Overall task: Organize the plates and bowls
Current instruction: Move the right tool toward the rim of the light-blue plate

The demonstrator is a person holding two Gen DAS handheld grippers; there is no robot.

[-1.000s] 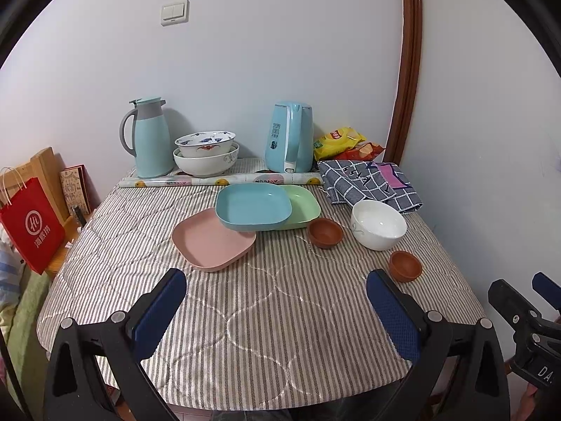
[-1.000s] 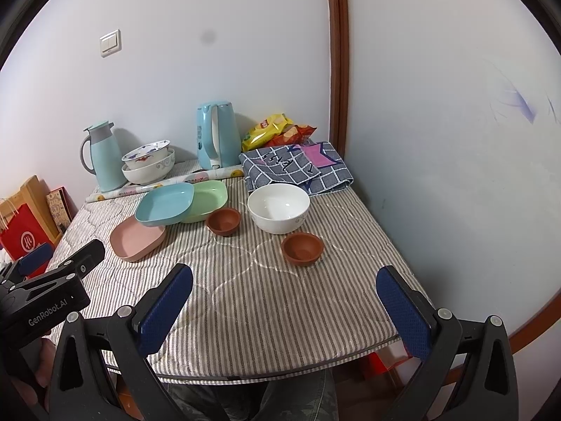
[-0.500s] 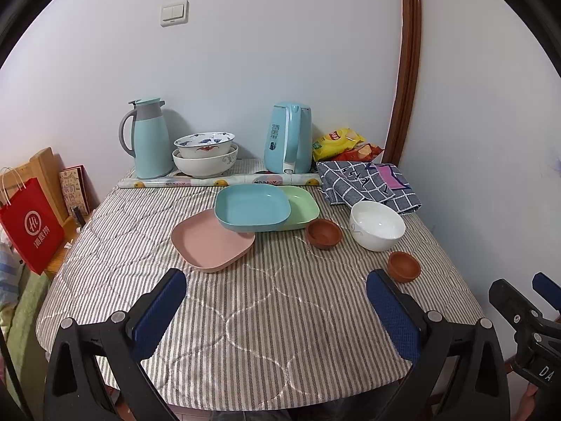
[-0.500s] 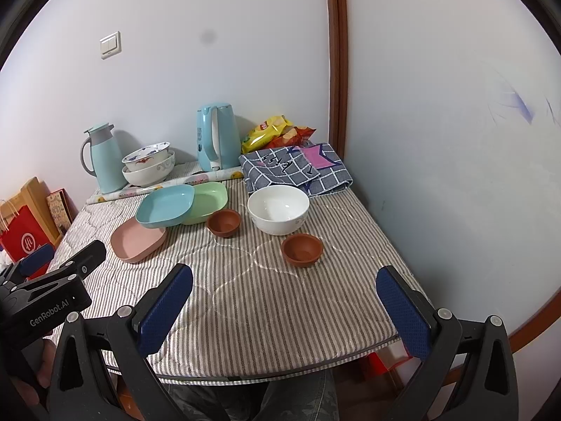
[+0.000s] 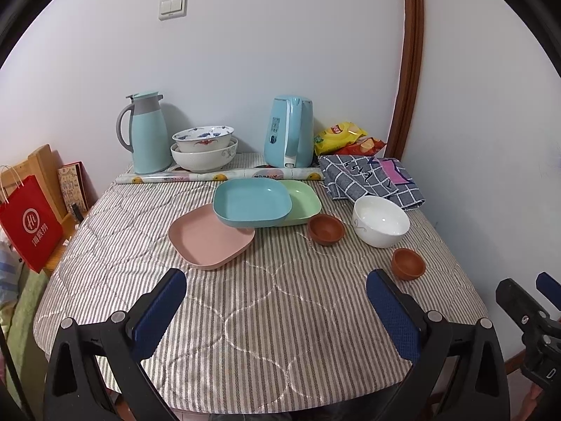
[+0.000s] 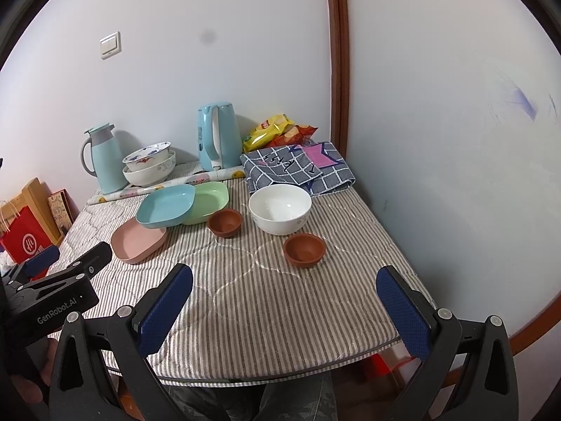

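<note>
On the striped tablecloth a blue plate rests across a pink plate and a green plate. Right of them sit a brown bowl, a white bowl and a second brown bowl. The same dishes show in the right wrist view: blue plate, white bowl, near brown bowl. My left gripper is open and empty above the table's near edge. My right gripper is open and empty, also at the near edge.
At the back stand a teal thermos jug, two stacked patterned bowls, a blue kettle, snack bags, a rolled mat and a folded checked cloth. A red bag hangs left of the table. The wall runs along the right.
Both grippers have drifted very slightly; the view barely shifts. Nothing on the table has moved.
</note>
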